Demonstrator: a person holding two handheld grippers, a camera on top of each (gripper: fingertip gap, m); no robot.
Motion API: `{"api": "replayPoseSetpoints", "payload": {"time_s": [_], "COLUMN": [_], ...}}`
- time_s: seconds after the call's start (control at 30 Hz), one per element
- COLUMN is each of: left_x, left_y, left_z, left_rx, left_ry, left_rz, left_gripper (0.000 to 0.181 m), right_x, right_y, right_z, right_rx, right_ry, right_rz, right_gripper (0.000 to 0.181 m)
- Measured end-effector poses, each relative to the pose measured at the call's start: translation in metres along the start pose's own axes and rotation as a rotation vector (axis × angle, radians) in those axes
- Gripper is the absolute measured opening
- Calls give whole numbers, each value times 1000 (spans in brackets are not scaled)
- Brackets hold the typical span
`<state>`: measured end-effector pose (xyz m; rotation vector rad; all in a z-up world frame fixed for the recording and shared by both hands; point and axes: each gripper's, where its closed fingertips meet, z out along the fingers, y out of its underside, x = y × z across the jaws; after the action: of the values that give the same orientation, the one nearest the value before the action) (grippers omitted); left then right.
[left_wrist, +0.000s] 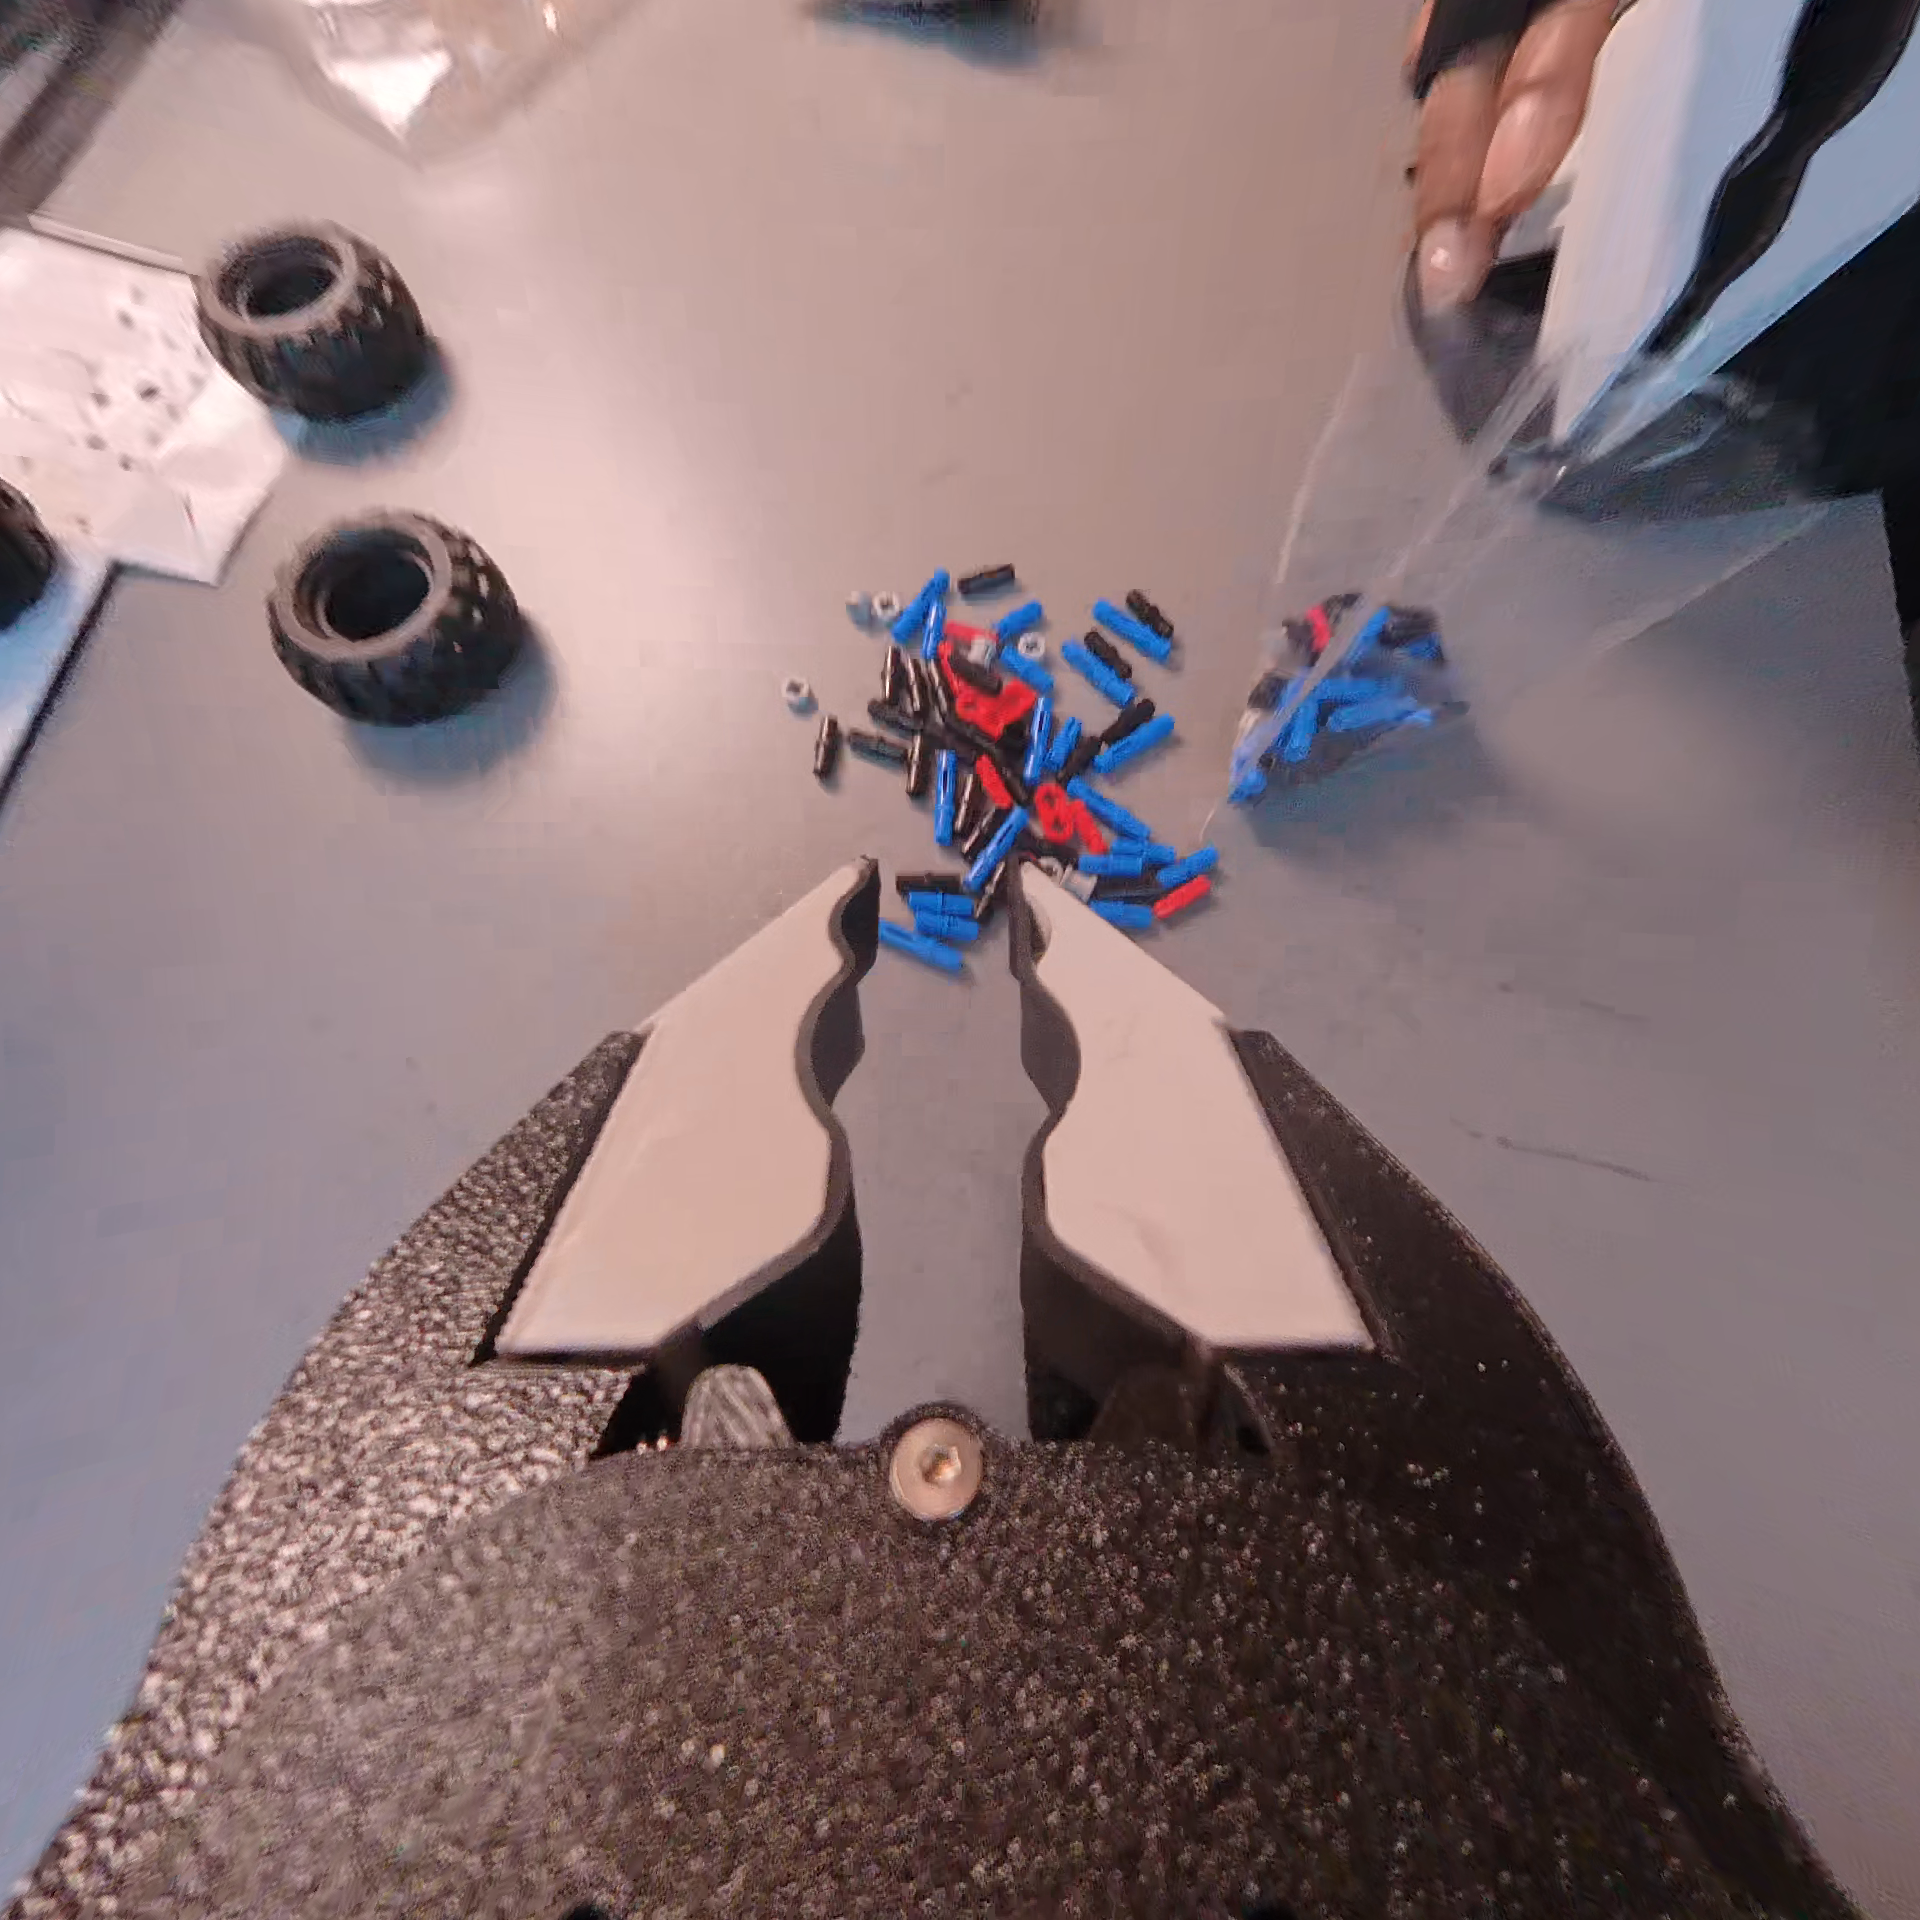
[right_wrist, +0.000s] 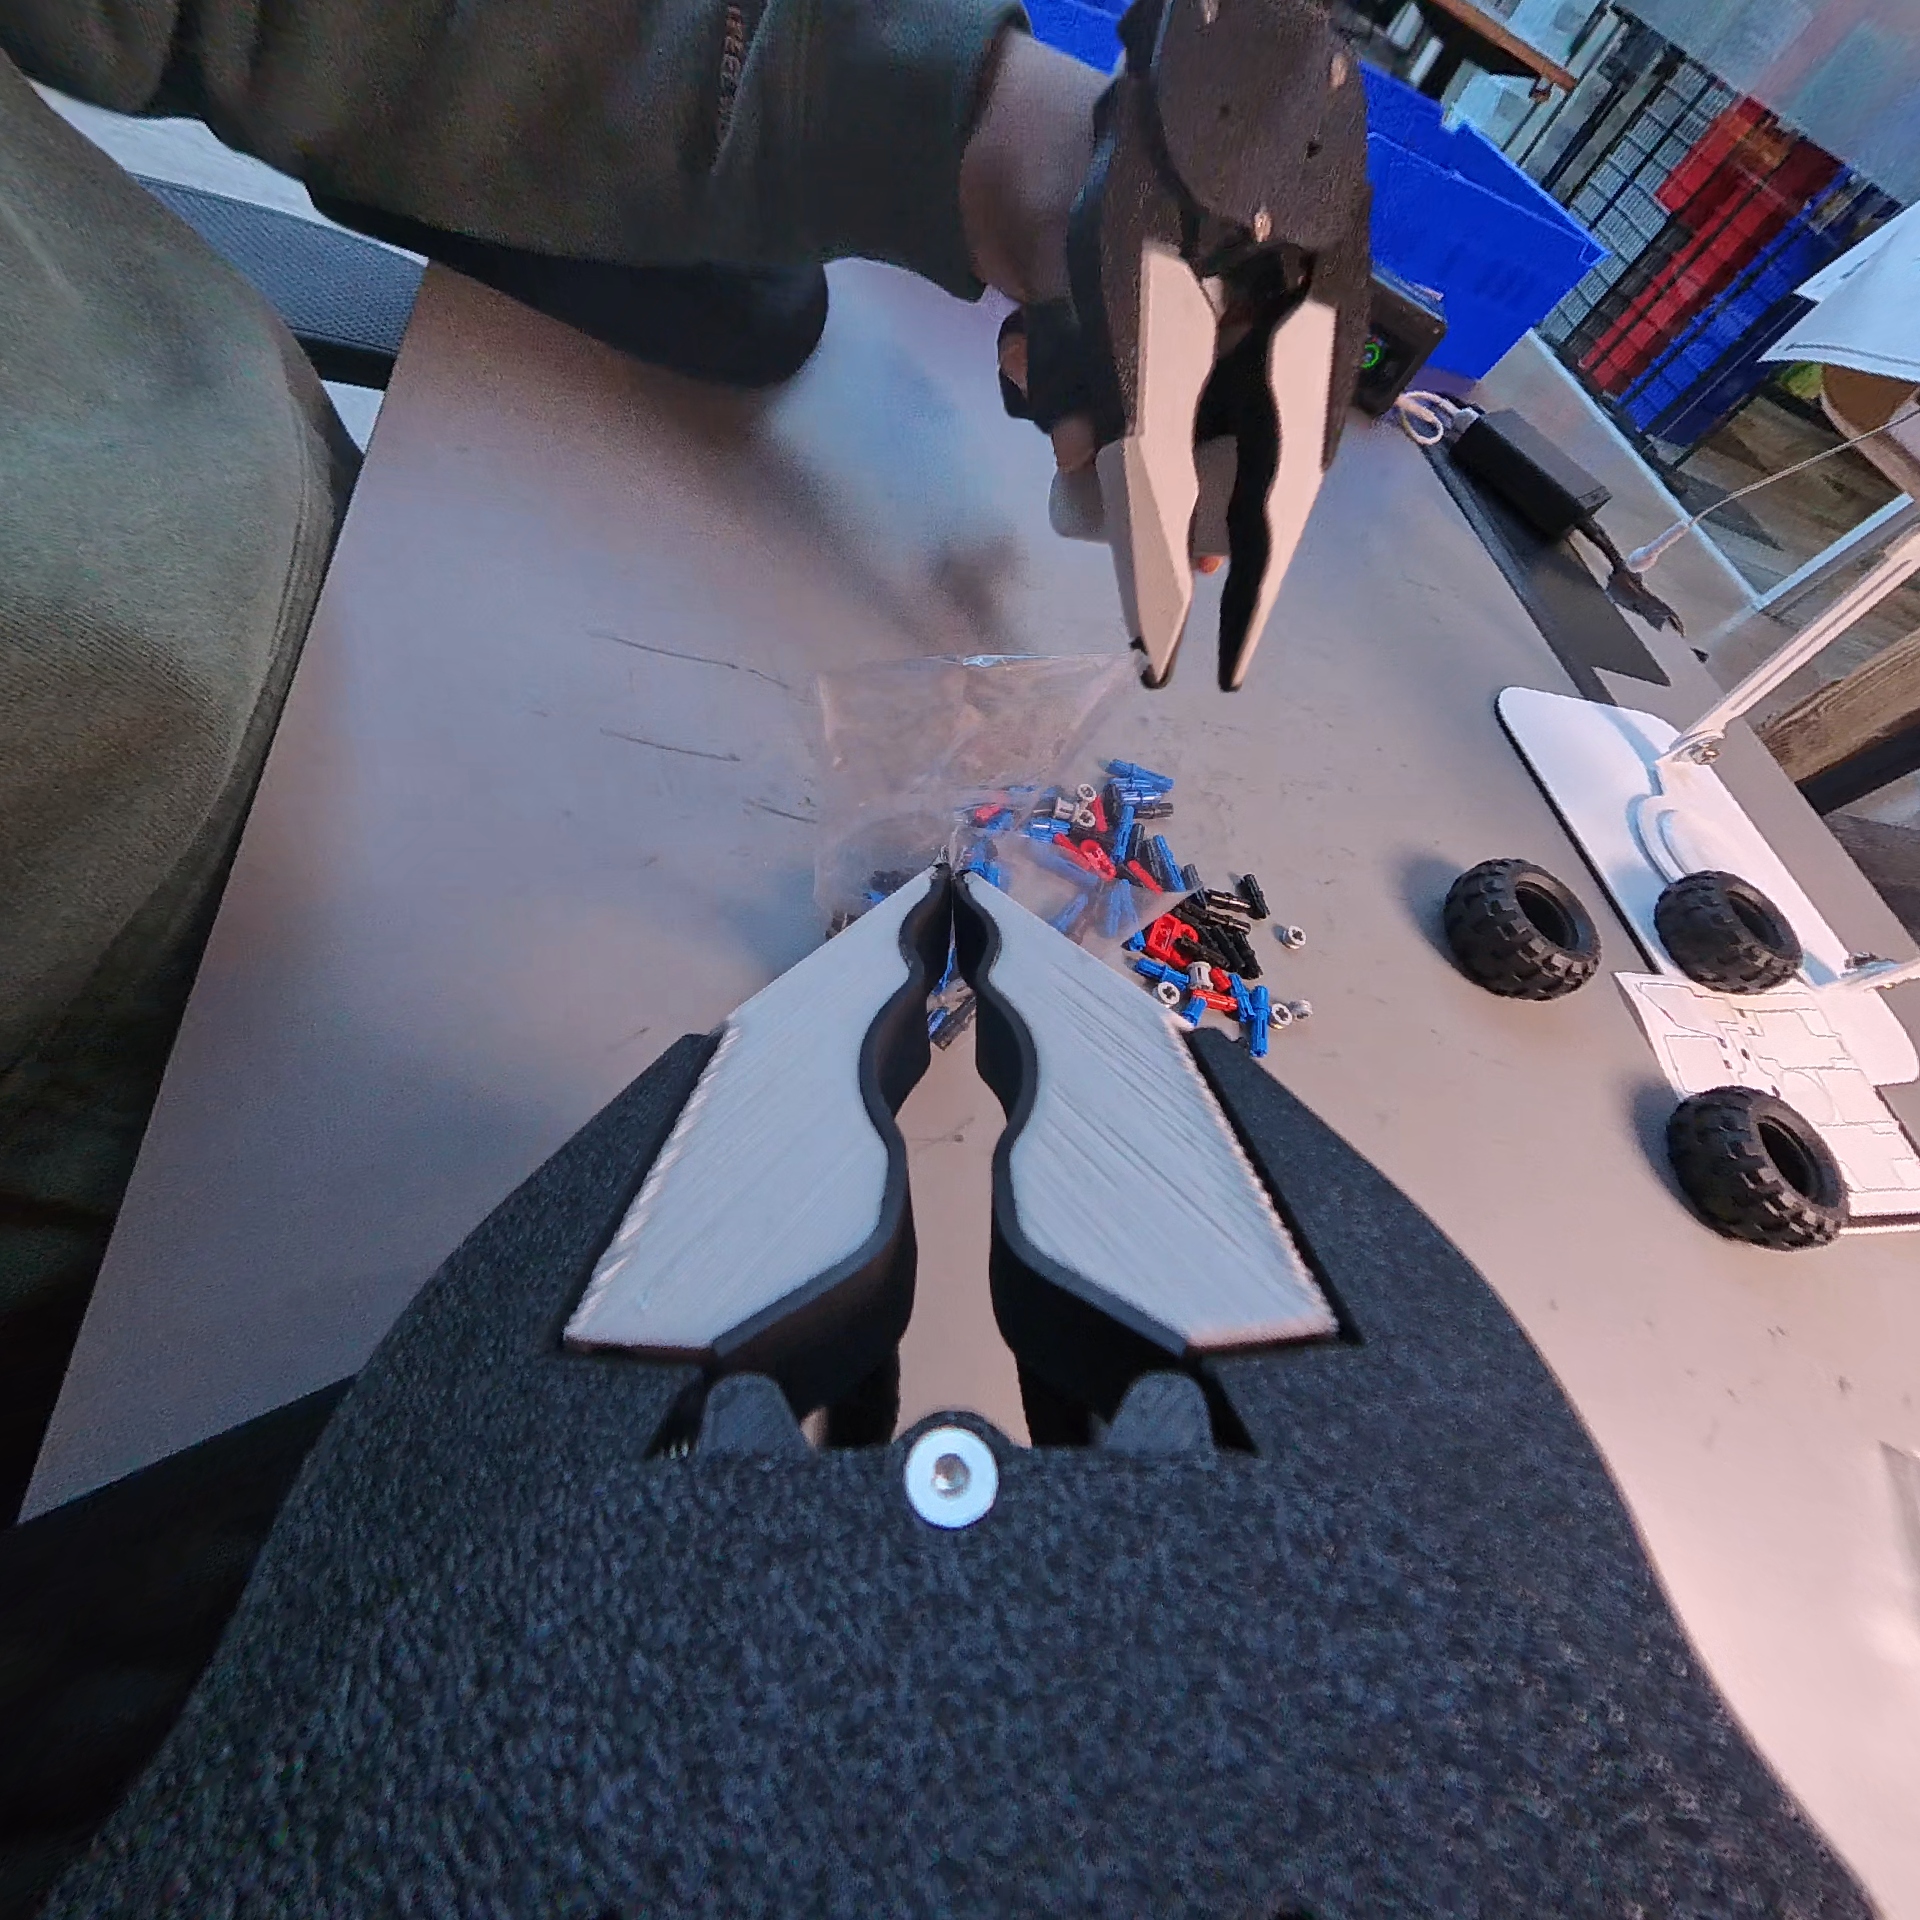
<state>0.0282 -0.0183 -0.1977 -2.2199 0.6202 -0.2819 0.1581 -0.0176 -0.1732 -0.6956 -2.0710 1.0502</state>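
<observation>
A loose pile of small blue, black and red plastic pins (left_wrist: 1018, 748) lies on the grey table (left_wrist: 675, 468); it also shows in the right wrist view (right_wrist: 1164, 894). My left gripper (left_wrist: 945, 873) is open and empty, its tips just above the pile's near edge. It shows farther off in the right wrist view (right_wrist: 1193, 681). My right gripper (right_wrist: 951, 878) is shut on a clear plastic bag (right_wrist: 935, 748). In the left wrist view the bag (left_wrist: 1340, 696) hangs from the right gripper (left_wrist: 1579, 416), its lower end on the table with several pins inside.
Black toy tyres (left_wrist: 312, 317) (left_wrist: 395, 618) lie left of the pile, seen at the right in the right wrist view (right_wrist: 1522, 928) (right_wrist: 1756, 1166). A white printed sheet (right_wrist: 1766, 1060), a white lamp base (right_wrist: 1621, 769), a black power adapter (right_wrist: 1527, 473) and a blue bin (right_wrist: 1455, 208) stand nearby. One gripper's finger ends stand about 15 cm off the other's.
</observation>
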Motion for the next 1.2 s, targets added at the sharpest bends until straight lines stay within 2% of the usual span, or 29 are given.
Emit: {"api": "replayPoseSetpoints", "payload": {"time_s": [0.1,0.2,0.33,0.47,0.57,0.63,0.7,0.8,0.87,0.97,1.03,1.13,1.2], "left_x": [-1,-1,-2,-9,-12,-13,3,54,82,90,93,91,76], "left_y": [22,25,32,35,37,25,-12,-77,-98,-96,-90,-89,-85], "left_z": [11,20,29,26,24,17,2,-19,-17,2,6,-4,-11], "left_rx": [-50,-78,-126,-125,-132,-80,62,240,242,163,154,214,239], "left_ry": [59,60,44,24,7,-8,51,173,206,201,257,293,269], "left_rz": [-43,-27,-3,-10,-3,-1,-10,81,153,185,146,120,75], "left_gripper": [30,30,23,7,4,4,4,4,4,4,11,16,15], "right_x": [0,0,0,-1,-1,-1,-1,0,0,1,1,1,1], "right_y": [0,0,0,1,1,1,1,2,2,2,2,2,2], "right_z": [-1,-1,-1,-1,-1,-1,0,1,2,2,2,1,1], "right_rx": [3,4,7,7,6,6,4,-4,-9,-9,-8,-6,-4], "right_ry": [3,-1,-3,-7,-7,-7,-7,-7,-6,2,4,1,0], "right_rz": [0,3,1,0,-1,-1,-2,1,2,-3,-4,-1,0], "right_gripper": [0,0,0,0,0,0,0,0,0,0,0,0,0]}}
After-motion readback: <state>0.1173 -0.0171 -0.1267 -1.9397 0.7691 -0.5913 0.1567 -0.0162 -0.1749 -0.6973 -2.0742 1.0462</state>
